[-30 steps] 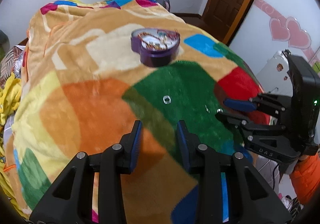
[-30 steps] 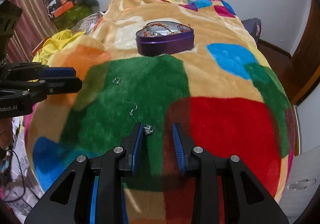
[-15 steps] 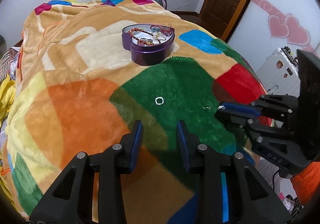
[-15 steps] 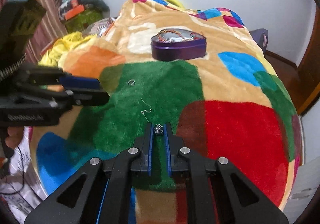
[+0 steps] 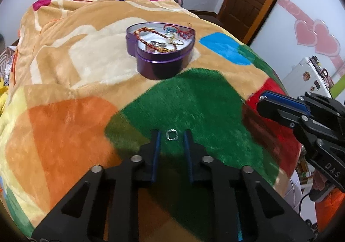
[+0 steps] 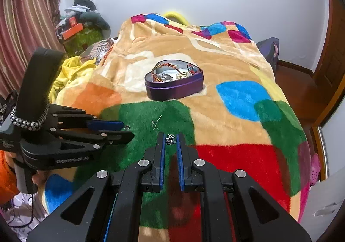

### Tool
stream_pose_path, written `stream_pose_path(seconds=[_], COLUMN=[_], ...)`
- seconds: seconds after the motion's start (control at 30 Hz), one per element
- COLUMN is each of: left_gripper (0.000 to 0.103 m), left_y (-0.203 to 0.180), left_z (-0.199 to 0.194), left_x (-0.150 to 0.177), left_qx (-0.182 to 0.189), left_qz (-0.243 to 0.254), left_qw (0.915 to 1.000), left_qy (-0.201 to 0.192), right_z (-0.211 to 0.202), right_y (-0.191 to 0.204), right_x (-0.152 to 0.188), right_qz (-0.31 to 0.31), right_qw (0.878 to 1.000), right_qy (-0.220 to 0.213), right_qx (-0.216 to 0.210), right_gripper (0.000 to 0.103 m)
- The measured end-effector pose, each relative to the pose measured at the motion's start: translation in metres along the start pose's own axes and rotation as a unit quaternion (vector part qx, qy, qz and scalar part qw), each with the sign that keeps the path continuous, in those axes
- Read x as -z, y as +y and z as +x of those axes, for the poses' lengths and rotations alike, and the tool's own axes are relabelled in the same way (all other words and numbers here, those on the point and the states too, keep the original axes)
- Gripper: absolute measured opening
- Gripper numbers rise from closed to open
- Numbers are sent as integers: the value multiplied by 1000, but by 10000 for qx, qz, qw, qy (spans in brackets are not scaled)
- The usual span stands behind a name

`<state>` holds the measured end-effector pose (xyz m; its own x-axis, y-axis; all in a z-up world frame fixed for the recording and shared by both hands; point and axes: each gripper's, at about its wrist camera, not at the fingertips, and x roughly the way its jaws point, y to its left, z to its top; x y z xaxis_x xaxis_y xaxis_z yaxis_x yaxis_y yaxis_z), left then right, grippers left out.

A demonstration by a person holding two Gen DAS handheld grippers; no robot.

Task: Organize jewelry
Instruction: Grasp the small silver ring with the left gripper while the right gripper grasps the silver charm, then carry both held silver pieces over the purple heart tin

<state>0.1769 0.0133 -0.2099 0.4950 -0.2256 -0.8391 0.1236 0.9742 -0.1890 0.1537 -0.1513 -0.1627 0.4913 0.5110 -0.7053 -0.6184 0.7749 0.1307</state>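
Blanket (image 5: 71, 129), green patch near its front edge: I am mid-pickup with both tools. Heart-shaped tin (image 6: 174, 88), toward the blanket's middle, lid off, holds bracelets and rings on a white lining. Right gripper (image 6: 171, 141) pinches an earring (image 6: 170, 139); next, carry it to the tin. Left gripper (image 5: 171, 137) is closing around a ring (image 5: 171, 134) lying on the green, pads not yet touching it.

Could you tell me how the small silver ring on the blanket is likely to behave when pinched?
The ring looks thin and smooth, so it may slip between the closing left gripper pads. Lying flat in plush blanket pile, it probably won't roll, but may sink.
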Motion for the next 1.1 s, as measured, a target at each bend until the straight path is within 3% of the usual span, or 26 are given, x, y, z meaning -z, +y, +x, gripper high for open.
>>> stream_pose_path(seconds=[0.07,0.4,1.1], left_gripper=[8,8,8], left_y=[2,0,0], left_z=[0,-19,-66], left_x=[1,-3,-59], left_qx=[-1,-41,-42], left_qz=[-44,26,67], left_qw=[10000,9996,9930], left_qy=[-40,-261,-1175], right_z=[3,-2,-9], right_y=[-1,-11,-12], right_x=[-2,-14,-61], right_qz=[49,215,333], right_qw=[10000,9996,9959], right_qy=[2,-203,-818], right_qx=[-21,-17,-174], right_gripper=[9,9,9])
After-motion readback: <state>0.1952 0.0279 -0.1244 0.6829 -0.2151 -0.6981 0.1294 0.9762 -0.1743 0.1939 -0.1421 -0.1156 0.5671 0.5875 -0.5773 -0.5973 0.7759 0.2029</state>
